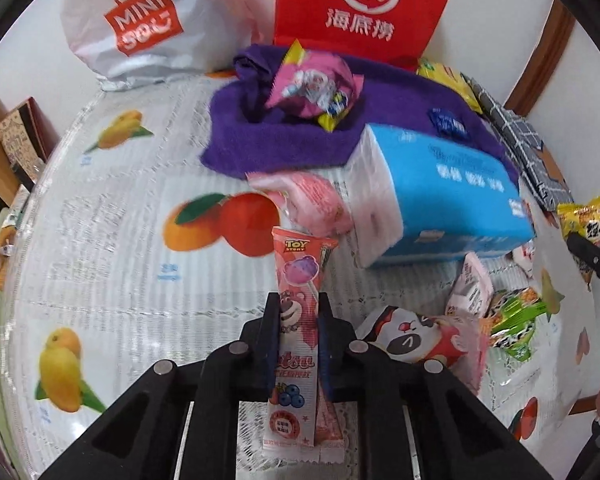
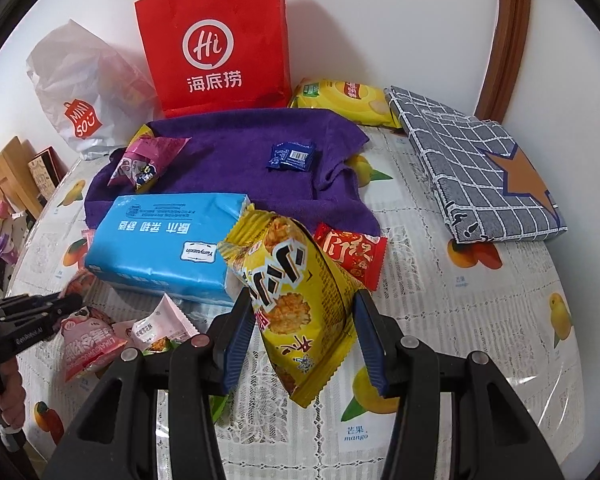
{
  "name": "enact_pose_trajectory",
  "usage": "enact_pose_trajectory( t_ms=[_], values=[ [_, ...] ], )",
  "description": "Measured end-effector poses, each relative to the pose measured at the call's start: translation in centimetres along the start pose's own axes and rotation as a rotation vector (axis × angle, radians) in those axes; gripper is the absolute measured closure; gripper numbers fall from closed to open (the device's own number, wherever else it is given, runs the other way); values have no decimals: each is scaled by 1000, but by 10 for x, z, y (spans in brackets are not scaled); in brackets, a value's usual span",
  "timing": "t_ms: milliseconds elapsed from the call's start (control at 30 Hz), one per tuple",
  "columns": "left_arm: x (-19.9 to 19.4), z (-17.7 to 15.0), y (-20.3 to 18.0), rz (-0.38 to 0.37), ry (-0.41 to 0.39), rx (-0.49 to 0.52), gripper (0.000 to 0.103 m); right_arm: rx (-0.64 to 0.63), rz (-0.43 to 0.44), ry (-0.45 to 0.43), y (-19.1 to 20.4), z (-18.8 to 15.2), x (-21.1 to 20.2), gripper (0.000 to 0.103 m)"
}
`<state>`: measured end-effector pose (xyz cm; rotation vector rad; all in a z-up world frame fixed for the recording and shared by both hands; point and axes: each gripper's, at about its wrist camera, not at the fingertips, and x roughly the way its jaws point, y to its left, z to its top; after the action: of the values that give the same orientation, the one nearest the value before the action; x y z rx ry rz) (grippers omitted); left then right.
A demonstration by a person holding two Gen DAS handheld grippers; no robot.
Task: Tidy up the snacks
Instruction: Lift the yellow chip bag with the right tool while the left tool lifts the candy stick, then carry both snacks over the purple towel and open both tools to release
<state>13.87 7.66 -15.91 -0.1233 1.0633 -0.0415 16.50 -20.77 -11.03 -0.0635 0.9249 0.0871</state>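
Note:
My left gripper (image 1: 299, 304) is shut on a tall pink Toy Story lollipop packet (image 1: 300, 280) and holds it upright above the table. My right gripper (image 2: 302, 300) is shut on a yellow rice-cracker snack bag (image 2: 296, 292), lifted off the table. A purple towel (image 2: 236, 160) lies at the back with a pink snack bag (image 2: 144, 160) and a small blue packet (image 2: 292, 156) on it. A red packet (image 2: 354, 254) lies behind the yellow bag. Pink and green snack packets (image 1: 440, 336) lie at the right of the left wrist view.
A blue tissue pack (image 2: 164, 244) lies mid-table. A red paper bag (image 2: 216, 44) and a white Miniso bag (image 2: 80, 92) stand against the wall. A yellow chip bag (image 2: 340, 96) and a grey checked parcel (image 2: 472, 160) lie at the back right. The fruit-print tablecloth (image 2: 460, 320) covers the table.

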Motion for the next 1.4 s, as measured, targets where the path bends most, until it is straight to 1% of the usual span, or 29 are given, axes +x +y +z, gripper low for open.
enact_pose_trajectory(
  t_ms=[233,333,600,733,1067,1400],
  values=[
    [-41,13,-10,-21,-70,4,87,-11,27,-37,5,6,-18,54],
    [-54,21,-19,-44,-90,9,87,-14,46,-58,9,12,-28,54],
    [-73,40,-51,-111,-118,33,87,-33,117,-99,26,26,-46,54],
    [-76,53,-64,-121,-136,54,87,-54,141,-107,35,34,-47,54],
    [-67,99,-74,-82,-173,83,86,-58,124,-133,24,72,-26,54],
    [-34,150,-71,-44,-171,100,86,-9,101,-115,4,114,28,54]
  ],
)
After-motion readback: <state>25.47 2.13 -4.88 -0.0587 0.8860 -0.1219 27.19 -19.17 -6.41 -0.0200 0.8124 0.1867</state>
